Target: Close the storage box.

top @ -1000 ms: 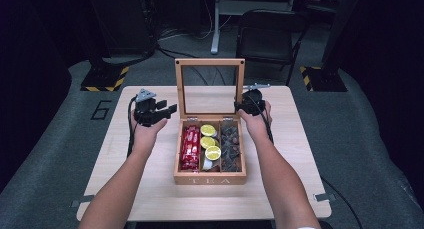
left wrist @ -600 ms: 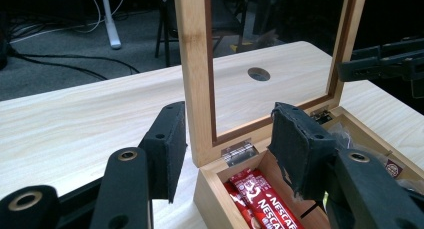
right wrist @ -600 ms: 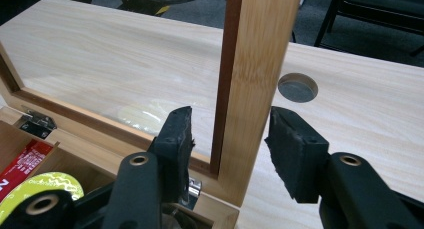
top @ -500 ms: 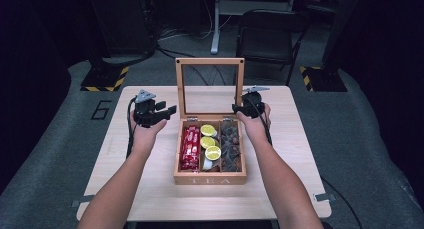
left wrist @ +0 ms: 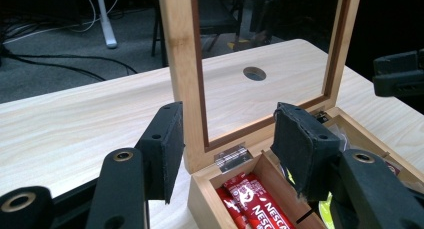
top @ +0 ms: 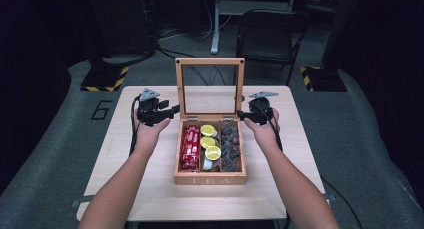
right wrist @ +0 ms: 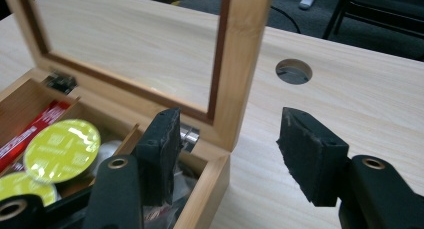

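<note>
Standing on the pale wooden bench (top: 150, 184), near its middle, is the square light-wood tea box with three long compartments (top: 210, 179), its glass-paned wooden-framed lid (top: 209, 89) raised upright at the back on small metal hinges (left wrist: 233, 156). The lid's two side posts rise straight from the rear corners of the box, and the bench top shows through the pane, with a round cable hole (right wrist: 293, 71) in the bench beyond.

The person's forearms come in on either side of the box. The left tool (top: 170, 110) is held level at the lid's left post; in the left gripper view its jaws stand partly open on either side of that post, and its black padded fingers (left wrist: 165, 149) are clear of the wood, gripping nothing. Those jaws have just been opening. The right tool (top: 243, 114) sits at the lid's right post; in the right gripper view its jaws also stand partly open with the post and the box's rear corner between them, one jaw over the box and the other out over the bench, neither pressing on the frame. Its jaws too have just been opening, and it has hold of nothing.

Inside the box, the red coffee stick sachets (top: 190, 147) fill the left compartment, the round lime-green foil-topped capsules (top: 208, 142) lie in the middle one, and the dark wrapped items (top: 230, 148) fill the right one.
</note>
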Tool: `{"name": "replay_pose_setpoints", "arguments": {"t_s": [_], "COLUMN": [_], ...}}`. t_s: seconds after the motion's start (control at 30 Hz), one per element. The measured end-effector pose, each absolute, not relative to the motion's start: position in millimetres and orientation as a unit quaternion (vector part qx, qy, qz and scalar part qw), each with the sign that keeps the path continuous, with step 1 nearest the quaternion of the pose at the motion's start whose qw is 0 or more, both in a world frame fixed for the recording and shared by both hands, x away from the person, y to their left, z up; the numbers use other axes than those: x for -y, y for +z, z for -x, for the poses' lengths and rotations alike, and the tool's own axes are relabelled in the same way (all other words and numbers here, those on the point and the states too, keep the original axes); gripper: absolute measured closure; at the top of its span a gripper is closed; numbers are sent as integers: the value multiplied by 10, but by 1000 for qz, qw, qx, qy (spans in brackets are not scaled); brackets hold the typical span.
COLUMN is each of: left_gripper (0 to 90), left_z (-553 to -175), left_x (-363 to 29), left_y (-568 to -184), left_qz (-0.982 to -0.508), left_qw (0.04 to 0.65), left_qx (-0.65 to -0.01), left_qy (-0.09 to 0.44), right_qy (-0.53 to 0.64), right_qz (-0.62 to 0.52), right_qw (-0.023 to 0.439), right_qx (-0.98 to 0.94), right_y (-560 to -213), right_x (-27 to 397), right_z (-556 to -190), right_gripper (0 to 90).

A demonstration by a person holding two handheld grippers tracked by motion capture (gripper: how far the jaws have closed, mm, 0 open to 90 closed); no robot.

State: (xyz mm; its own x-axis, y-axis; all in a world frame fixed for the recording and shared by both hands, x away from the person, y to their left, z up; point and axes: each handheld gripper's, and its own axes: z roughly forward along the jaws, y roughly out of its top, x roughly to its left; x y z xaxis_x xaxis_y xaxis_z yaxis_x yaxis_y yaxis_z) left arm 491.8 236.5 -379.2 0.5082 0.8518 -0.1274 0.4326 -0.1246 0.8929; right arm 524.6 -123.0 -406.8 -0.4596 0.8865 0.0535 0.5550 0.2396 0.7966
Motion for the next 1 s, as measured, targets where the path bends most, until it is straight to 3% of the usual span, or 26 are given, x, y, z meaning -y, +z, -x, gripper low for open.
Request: {"name": "replay_pose_setpoints", "arguments": {"t_s": [1.0], "left_gripper": [439], "left_z": [-4894], "left_x": [-2409], "left_y": [-3779], "left_qz": [-716], "left_qw": [489], "left_qx": [-449], "left_qy": [215], "right_qy": [430], "right_qz": [-350], "right_qw": [171], "right_qx": [-814], "right_y": [-3950], "right_x": [754], "right_z": [-4761], "right_gripper": [397]}}
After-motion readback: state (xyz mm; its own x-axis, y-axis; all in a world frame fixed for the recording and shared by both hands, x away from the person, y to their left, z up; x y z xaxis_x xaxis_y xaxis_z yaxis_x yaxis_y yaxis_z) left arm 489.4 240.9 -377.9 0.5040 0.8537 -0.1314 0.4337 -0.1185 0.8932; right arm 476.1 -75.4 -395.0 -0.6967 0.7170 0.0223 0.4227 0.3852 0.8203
